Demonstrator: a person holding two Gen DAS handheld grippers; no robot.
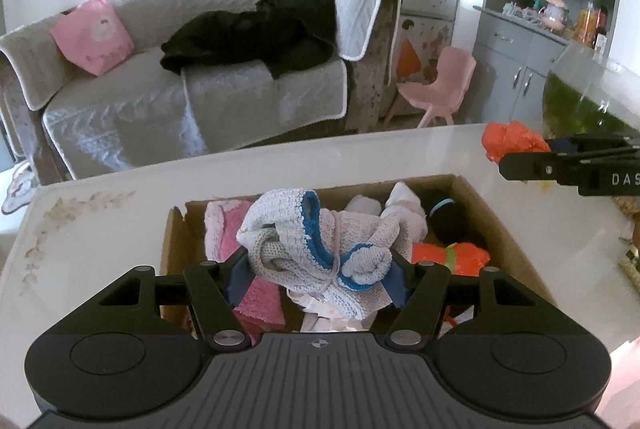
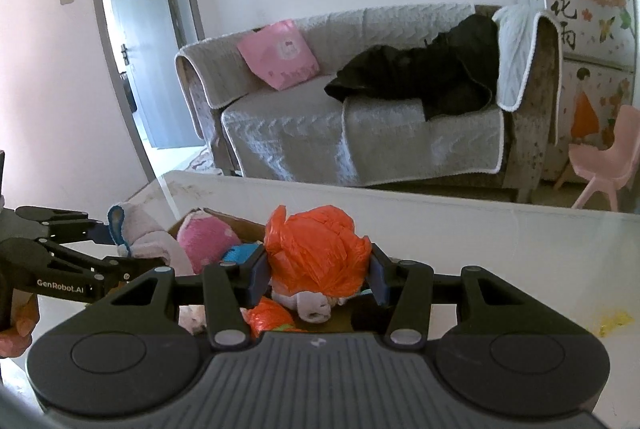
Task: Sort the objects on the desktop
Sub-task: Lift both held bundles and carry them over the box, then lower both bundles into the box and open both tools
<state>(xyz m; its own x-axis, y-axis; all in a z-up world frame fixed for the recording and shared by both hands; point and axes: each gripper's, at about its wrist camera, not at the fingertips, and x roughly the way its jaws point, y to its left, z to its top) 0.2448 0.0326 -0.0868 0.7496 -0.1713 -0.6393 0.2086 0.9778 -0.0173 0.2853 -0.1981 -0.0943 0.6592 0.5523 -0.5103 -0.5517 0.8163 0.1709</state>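
Left wrist view: we hold a grey knitted bundle with blue trim (image 1: 316,249) in our left gripper (image 1: 318,279), its blue pads pressed on both sides, the jaws about half spread. It hangs above the open cardboard box (image 1: 480,197) on the white table (image 1: 120,197). In the box, pink cloth (image 1: 224,229) lies at nine o'clock of the bundle and an orange item (image 1: 452,257) at three o'clock. Our right gripper (image 2: 318,275) is clamped narrowly on a crumpled orange plastic bag (image 2: 316,249), also over the box. Beyond the table stands a grey-covered sofa (image 1: 160,101).
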